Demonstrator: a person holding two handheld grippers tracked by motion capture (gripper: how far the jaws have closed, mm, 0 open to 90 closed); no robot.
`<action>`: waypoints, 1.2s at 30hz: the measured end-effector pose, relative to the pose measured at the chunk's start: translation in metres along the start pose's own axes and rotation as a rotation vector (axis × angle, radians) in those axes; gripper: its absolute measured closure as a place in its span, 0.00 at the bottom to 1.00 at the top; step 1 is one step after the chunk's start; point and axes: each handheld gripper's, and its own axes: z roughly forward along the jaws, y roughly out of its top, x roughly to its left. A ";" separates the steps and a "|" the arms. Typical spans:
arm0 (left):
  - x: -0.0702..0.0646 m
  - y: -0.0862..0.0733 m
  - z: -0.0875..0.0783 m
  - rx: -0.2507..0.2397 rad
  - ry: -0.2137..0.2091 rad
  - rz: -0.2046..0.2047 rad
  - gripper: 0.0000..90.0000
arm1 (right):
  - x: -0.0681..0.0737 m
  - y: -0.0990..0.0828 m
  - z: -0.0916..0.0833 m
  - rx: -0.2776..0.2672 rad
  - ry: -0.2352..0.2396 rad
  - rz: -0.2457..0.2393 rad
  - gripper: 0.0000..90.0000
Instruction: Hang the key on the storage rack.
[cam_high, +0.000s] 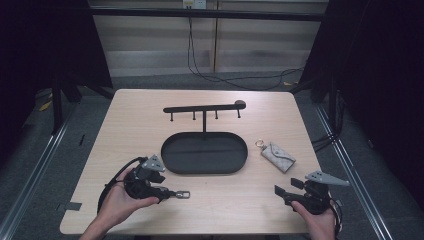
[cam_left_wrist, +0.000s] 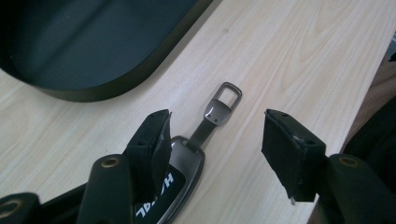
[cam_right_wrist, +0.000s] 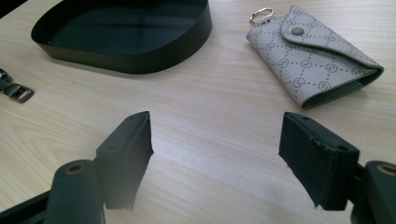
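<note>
Left gripper view: spread jaws straddled the key fob, one pad touching it. A clean pinch needed centring first. The right gripper waited, spread and empty.

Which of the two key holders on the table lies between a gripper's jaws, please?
The dark key fob, between the left gripper's open jaws. The patterned key pouch lies apart, right of the tray.

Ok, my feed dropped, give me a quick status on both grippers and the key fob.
Left gripper open around key fob on the table. Right gripper open, holding nothing. Nothing in the way.
</note>
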 end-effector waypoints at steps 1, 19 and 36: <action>-0.001 0.002 0.002 0.009 -0.007 0.002 0.49 | 0.000 0.000 0.000 -0.003 0.002 -0.005 0.29; 0.013 0.028 0.037 0.220 -0.042 0.123 0.54 | 0.000 0.000 0.001 0.004 0.014 -0.013 0.27; 0.006 0.032 0.059 0.347 -0.062 0.186 0.52 | 0.000 0.000 0.004 0.031 0.029 -0.012 0.25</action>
